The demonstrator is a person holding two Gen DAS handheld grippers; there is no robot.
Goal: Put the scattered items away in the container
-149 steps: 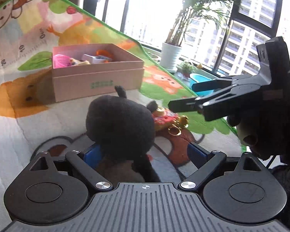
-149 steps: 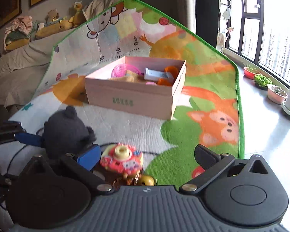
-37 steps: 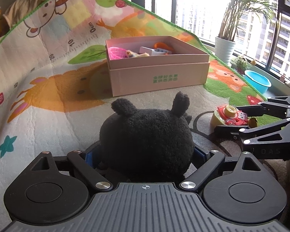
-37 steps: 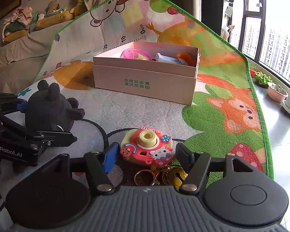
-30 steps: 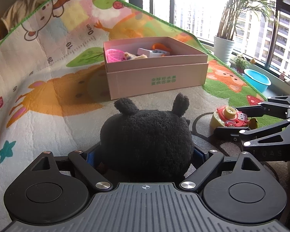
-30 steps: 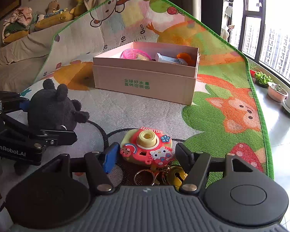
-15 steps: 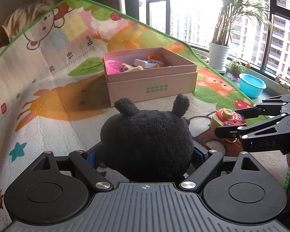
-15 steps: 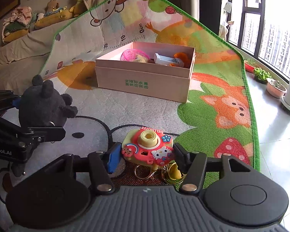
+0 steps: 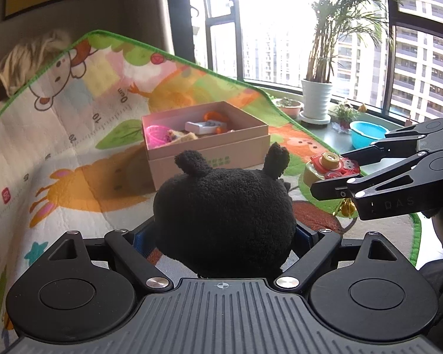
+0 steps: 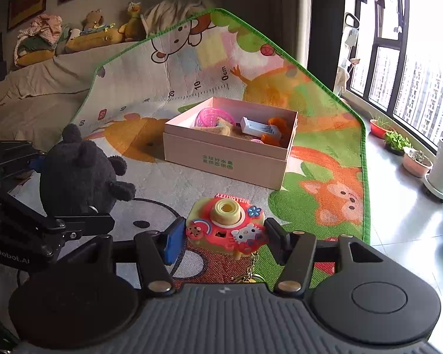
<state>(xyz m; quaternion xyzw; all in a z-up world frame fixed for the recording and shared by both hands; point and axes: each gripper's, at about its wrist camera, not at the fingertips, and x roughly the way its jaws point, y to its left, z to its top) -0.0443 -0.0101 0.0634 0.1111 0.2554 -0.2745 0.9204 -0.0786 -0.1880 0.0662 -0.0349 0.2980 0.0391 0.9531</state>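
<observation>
Right wrist view: right gripper (image 10: 221,236) clamped on toy camera (image 10: 226,224); jaws were just closing onto it, pads now on both its sides. Keychain (image 10: 249,274) dangles under it.
Change, R: camera was on play mat (image 10: 192,183) a sec ago; now clear of it, mat visible below.
Left wrist view: left gripper (image 9: 224,236) jaws wide but squeezing black plush (image 9: 224,203) betw. them.
Change, L: plush also up off mat; pink box (image 9: 209,159) now sits lower in frame, inside more visible.
Meaning: prob. both pickups done, carry to box is next; nothing dropped in yet.
Task items, where: plush near-left, camera near-right, both in the air, well short of box.
Container: pink box, far centre on mat, lid off.
Contents: pink basket (image 10: 214,118) at left, white carton (image 10: 258,128) mid, orange toy (image 10: 276,132) at right, tan item beside basket, can't tell what.
Room: front part of box looks free, likely fits both.
</observation>
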